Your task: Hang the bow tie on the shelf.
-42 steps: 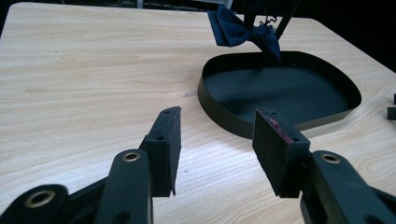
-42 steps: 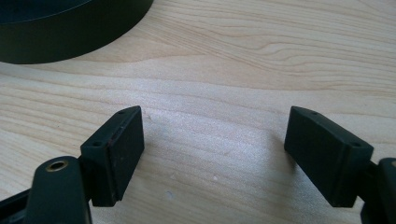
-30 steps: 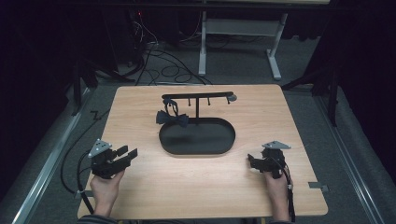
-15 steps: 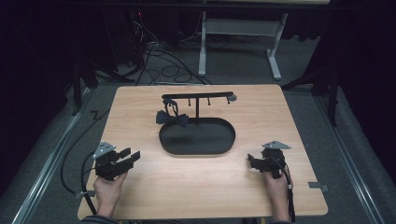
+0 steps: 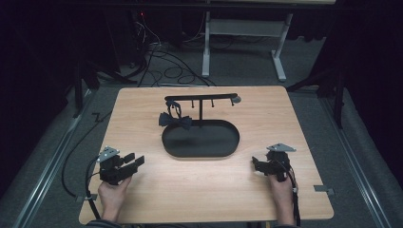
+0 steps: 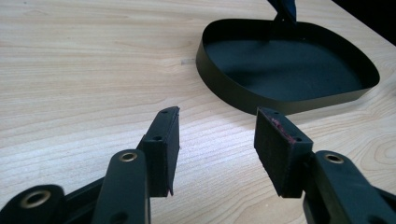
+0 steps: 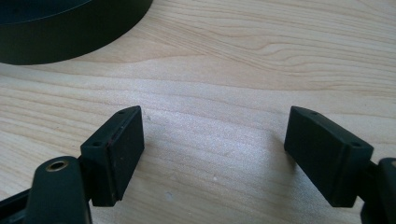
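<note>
Both tools gape, empty: left tool | right tool | near tray rim, apart

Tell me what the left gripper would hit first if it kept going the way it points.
Most likely the near wall of the black tray: the left gripper stands open and empty, with bare table between. Depth is hard to judge.
</note>
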